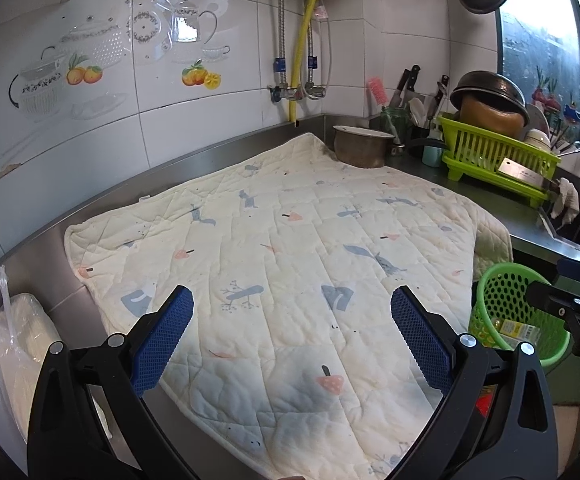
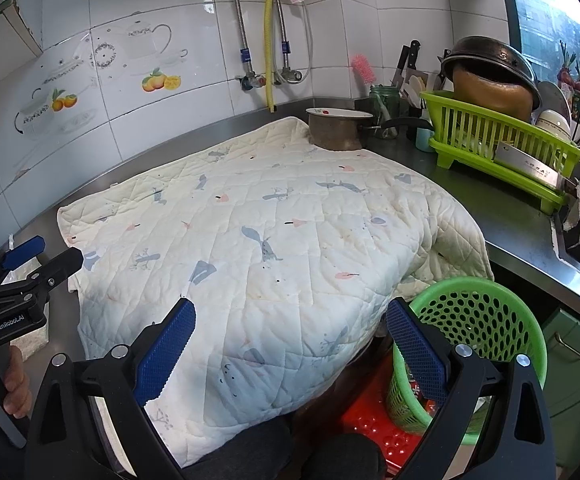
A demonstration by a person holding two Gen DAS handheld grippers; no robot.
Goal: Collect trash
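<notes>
A green perforated trash basket (image 2: 486,320) stands below the counter's front right edge, on a red stool (image 2: 374,432); it also shows in the left wrist view (image 1: 506,292) with a yellow-labelled item (image 1: 518,330) inside. A white quilted mat (image 1: 290,248) with blue and pink prints covers the steel counter; no loose trash shows on it. My left gripper (image 1: 292,308) is open and empty above the mat's near edge. My right gripper (image 2: 290,320) is open and empty above the mat's front right part, its right finger (image 2: 414,356) over the basket's rim.
A metal pot (image 2: 338,128) sits on the mat's far corner. A green dish rack (image 2: 498,148) with bowls, a cleaver and a rag stands at the right by the sink. A plastic bag of white stuff (image 1: 17,344) lies at the left. Tiled wall and pipes behind.
</notes>
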